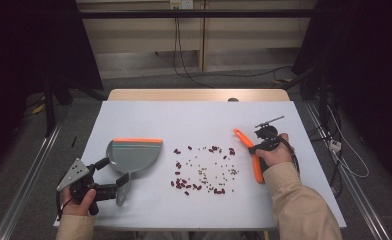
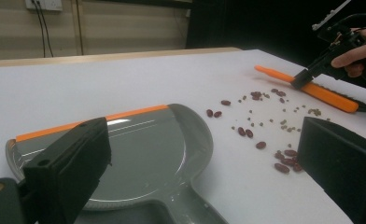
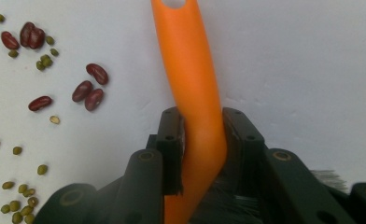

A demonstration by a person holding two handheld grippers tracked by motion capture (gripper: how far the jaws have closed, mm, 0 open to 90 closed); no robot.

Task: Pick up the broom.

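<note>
A grey dustpan [image 1: 134,156] with an orange lip lies at the left of the white table [image 1: 194,117]. Its handle [image 2: 181,210] runs back between the wide-apart jaws of my left gripper [image 1: 112,175], which stands open around it. Red and small green beans [image 1: 204,170] are scattered over the middle of the table. To their right lies an orange brush [image 1: 256,167] with dark bristles. My right gripper [image 3: 200,140] is shut on its orange handle [image 3: 190,70], with both pads pressed on the sides. The left gripper view also catches that gripper [image 2: 307,77] on the brush [image 2: 328,95].
Beans [image 3: 85,91] lie close to the left of the brush handle. The table's far edge shows a wooden strip [image 1: 199,94]. Cables [image 1: 349,155] trail on the floor at the right, and metal rails [image 1: 29,175] run along both sides.
</note>
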